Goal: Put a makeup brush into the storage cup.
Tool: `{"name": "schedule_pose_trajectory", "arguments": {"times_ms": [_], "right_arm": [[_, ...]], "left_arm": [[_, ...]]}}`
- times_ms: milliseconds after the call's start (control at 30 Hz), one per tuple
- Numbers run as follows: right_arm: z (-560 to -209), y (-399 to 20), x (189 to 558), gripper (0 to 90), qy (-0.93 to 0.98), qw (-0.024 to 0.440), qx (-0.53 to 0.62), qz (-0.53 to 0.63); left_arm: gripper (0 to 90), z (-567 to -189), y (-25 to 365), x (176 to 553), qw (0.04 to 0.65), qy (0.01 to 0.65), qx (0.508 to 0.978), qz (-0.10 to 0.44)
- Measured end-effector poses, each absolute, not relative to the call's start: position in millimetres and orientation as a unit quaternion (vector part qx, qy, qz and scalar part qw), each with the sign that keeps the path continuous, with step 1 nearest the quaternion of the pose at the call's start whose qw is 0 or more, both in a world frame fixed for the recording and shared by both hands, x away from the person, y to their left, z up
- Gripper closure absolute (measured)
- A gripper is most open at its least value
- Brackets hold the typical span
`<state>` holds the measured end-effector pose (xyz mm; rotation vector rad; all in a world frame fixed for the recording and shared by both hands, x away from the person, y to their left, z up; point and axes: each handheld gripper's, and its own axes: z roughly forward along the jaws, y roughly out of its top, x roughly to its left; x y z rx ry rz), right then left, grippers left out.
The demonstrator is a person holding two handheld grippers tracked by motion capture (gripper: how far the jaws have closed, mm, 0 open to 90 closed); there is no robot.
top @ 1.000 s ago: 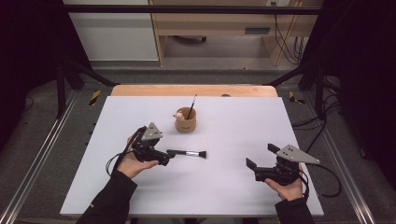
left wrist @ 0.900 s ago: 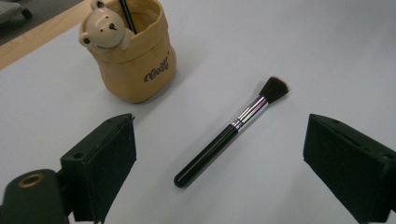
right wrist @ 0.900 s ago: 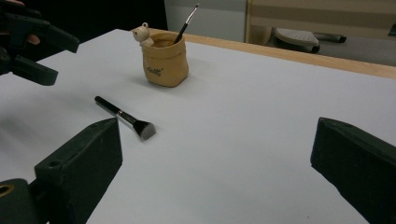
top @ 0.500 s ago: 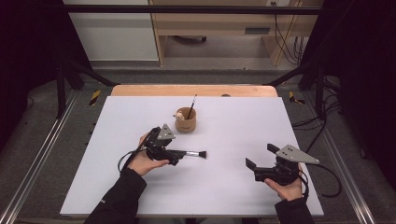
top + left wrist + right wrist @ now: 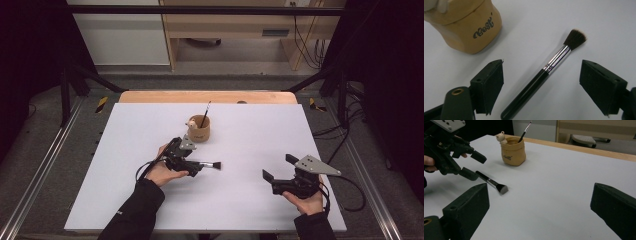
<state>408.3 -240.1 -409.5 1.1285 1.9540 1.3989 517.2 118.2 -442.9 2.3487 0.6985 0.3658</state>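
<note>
1. Since the earlier frame, the left gripper [image 5: 192,164] has been brought toward the cup [image 5: 199,129] and lowered over the brush [image 5: 207,164]; its jaws have just been closing, with the brush handle between them but not yet pressed.
2. In the left gripper view, the left gripper [image 5: 541,86] is seen with its jaws wide, one on each side of the brush [image 5: 548,67], clear of the handle on both sides.
3. The brush is seen lying flat on the white surface [image 5: 250,135], just in front of the cup, with its dark bristles pointed away from the left gripper.
4. The cup [image 5: 465,23] is a tan one with lettering on its side and a small bear figure at the rim; a thin brush [image 5: 205,114] is stood in it, leaning.
5. The right gripper [image 5: 275,176] is held by the right hand [image 5: 306,200] well apart from the cup, near the surface's near edge, with its jaws wide and nothing between them.
6. In the right gripper view, the cup [image 5: 513,153] and the brush [image 5: 492,183] are seen beyond the right gripper [image 5: 539,212].
</note>
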Motion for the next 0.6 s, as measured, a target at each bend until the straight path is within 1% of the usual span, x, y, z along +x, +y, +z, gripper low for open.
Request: {"name": "schedule_pose_trajectory", "arguments": {"times_ms": [367, 600], "right_arm": [[-410.1, -239.1, 408.5, 2.8, 0.716, 0.239, 0.411, 0.511], [-410.5, -238.7, 408.7, 2.8, 0.718, 0.24, 0.41, 0.51]], "left_arm": [[27.2, -453.4, 103.7, 522.4, 0.3, 0.249, 0.913, 0.121], [34.8, -457.5, 99.3, 524.7, 0.292, 0.25, 0.917, 0.108]]}}
